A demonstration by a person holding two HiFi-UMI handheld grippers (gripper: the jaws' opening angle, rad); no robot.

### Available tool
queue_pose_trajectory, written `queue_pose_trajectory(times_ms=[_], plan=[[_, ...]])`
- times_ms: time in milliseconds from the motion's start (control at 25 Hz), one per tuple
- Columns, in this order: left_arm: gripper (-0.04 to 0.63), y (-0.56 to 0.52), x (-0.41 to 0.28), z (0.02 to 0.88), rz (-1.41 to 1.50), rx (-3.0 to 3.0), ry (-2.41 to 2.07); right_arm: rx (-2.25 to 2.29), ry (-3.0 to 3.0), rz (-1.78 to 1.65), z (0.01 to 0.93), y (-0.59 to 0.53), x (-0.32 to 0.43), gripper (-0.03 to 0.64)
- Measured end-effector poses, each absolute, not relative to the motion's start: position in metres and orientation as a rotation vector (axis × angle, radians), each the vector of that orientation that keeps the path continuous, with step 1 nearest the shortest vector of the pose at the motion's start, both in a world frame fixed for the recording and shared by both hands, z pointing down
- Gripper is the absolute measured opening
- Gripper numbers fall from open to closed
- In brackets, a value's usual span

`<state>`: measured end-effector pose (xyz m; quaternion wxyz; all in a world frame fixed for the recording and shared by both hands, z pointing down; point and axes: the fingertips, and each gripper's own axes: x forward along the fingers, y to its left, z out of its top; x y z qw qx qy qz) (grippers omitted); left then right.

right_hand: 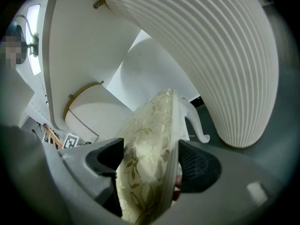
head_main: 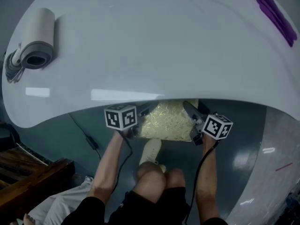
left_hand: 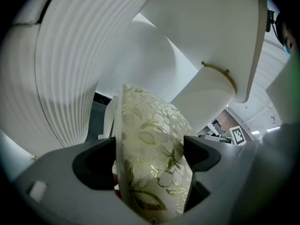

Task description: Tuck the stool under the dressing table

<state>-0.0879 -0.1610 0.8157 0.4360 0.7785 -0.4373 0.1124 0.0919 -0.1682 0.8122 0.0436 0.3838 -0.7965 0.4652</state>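
While the stool [head_main: 166, 121] is clamped at lower centre by left tool [left_hand: 149, 157] and right tool [right_hand: 149, 159], the desk [head_main: 140, 55] could be struck if lifted.

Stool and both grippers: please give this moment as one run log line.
stool: seat partly under dressing table | left gripper: shut on stool | right gripper: shut on stool

Floor [head_main: 65, 135]: dark teal-grey, smooth, slightly glossy.
Pale strip [head_main: 281, 139]: marbled light-grey flooring along the right edge, carrying a bright ceiling-light reflection.
Cable [head_main: 86, 137]: black, lying on the floor, with a small inline box.
Wooden furniture [head_main: 28, 172]: dark brown, lower-left corner.
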Motion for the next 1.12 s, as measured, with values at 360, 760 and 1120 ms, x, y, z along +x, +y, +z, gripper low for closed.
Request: queue_pose_trajectory(times_ms=[360,760,1120], plan=[[0.462,-0.163,-0.092,0.808,0.315,1.966,-1.149,1.258,-2.383,1.223,0.805,-0.168,0.096,0.367],[0.382,-0.142,-0.093,0.783,0.499,2.067,-1.226,1.291,-2.333,1.032,0.774,-0.149,0.097,0.323],[0.271,-0.123,-0.075,0.723,0.521,2.157,-1.226,1.331,-2.301,0.888,0.724,-0.126,0.098,0.248]])
